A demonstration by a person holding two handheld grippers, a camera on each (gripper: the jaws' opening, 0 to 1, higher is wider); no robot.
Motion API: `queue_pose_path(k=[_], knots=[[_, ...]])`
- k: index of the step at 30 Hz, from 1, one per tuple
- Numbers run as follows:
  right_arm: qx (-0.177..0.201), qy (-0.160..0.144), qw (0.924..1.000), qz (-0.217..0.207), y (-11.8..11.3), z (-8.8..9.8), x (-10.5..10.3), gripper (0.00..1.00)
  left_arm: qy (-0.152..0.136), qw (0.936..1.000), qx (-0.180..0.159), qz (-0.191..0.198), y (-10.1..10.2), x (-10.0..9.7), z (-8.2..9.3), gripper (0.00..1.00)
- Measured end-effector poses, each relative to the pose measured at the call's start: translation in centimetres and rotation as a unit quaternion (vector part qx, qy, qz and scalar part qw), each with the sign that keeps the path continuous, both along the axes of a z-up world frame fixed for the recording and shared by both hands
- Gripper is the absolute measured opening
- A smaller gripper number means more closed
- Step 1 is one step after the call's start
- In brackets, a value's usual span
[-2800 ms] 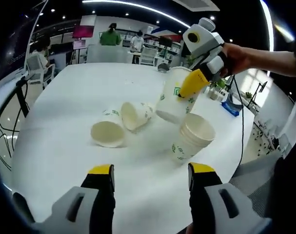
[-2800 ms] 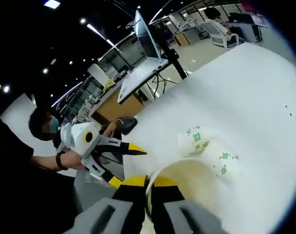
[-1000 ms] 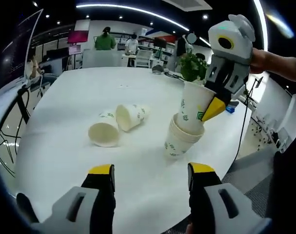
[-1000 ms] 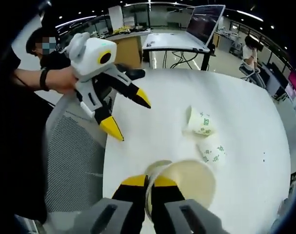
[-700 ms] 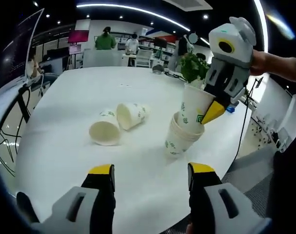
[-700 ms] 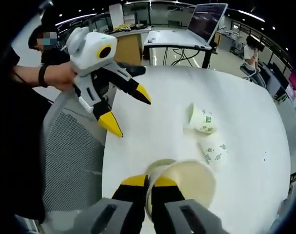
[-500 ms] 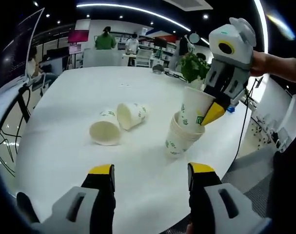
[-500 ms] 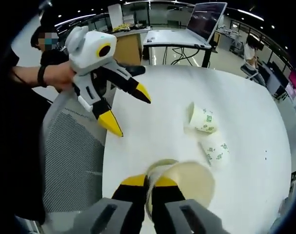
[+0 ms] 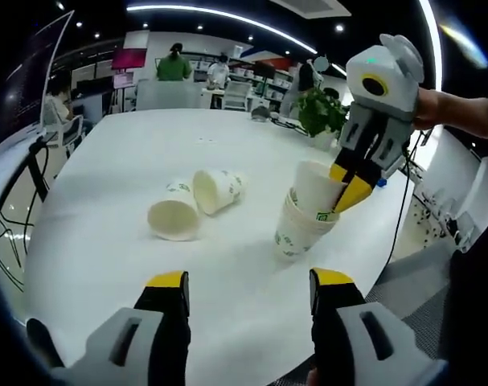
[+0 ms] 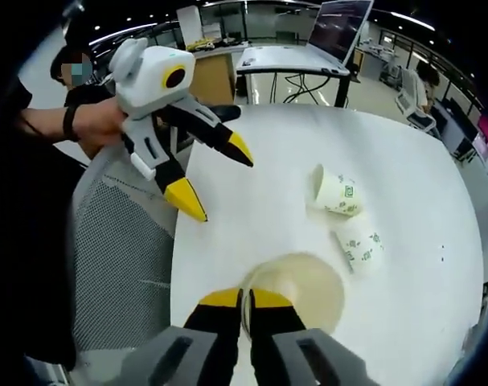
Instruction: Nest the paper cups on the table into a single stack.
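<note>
- Paper cups are the work at hand: an upright stack stands near the table's edge closest to the person, with the top cup seated partway into it.
- Right gripper has its jaws closed on the rim wall of that top cup, one jaw inside and one outside; in the right gripper view the same pinch shows at the near lip of the cup mouth.
- Left gripper hovers with its jaws wide apart and nothing between them, short of the stack; it also shows from the right gripper view, spread wide over the table edge.
- Two loose cups lie on their sides toward the middle of the table, just beside each other: one with its mouth facing the left gripper, the other angled behind it.
- Judgement on handling: these cups look very light and thin-walled, easily crushed or dented, and likely to roll when nudged.
- Best hold is probably a gentle pinch across the rolled rim, where the paper is stiffest; squeezing the mid-wall would likely buckle it.
- The light stack may tip if the top cup is pressed off-axis.
</note>
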State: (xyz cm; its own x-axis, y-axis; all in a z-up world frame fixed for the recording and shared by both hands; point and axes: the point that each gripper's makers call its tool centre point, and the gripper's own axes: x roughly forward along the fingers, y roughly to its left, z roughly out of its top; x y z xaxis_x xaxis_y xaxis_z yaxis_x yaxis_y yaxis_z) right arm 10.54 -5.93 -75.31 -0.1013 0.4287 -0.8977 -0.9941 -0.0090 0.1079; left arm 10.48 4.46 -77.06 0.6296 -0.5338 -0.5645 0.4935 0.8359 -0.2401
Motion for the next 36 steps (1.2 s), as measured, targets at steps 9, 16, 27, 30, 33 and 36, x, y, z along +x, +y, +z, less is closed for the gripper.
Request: queue_pose_path(k=[9,16,27,30,33,36], knots=[[0.008,0.006,0.9999,0.002,0.4,0.1,0.0,0.01,0.003,1.0,-0.002,0.001,0.0,0.3,-0.3,0.58],[0.014,0.01,0.9999,0.001,0.2,0.3,0.2,0.04,0.005,1.0,-0.003,0.001,0.3,0.7,-0.6,0.58],[0.086,-0.01,0.9951,-0.049,-0.3,2.6,1.3,0.2,0.003,0.9994,-0.032,0.016,0.3,2.0,0.4,0.57],[0.119,-0.014,0.9891,-0.086,-0.5,3.6,1.5,0.3,0.0,0.999,-0.044,0.012,-0.3,2.4,1.0,0.56],[0.149,-0.028,0.9784,-0.141,-1.3,4.3,1.9,0.39,-0.001,0.9982,-0.06,0.007,-0.9,3.2,1.3,0.55],[0.176,-0.025,0.9653,-0.191,-2.0,4.8,1.8,0.42,0.0,0.9966,-0.082,0.004,-1.6,4.0,1.6,0.54]])
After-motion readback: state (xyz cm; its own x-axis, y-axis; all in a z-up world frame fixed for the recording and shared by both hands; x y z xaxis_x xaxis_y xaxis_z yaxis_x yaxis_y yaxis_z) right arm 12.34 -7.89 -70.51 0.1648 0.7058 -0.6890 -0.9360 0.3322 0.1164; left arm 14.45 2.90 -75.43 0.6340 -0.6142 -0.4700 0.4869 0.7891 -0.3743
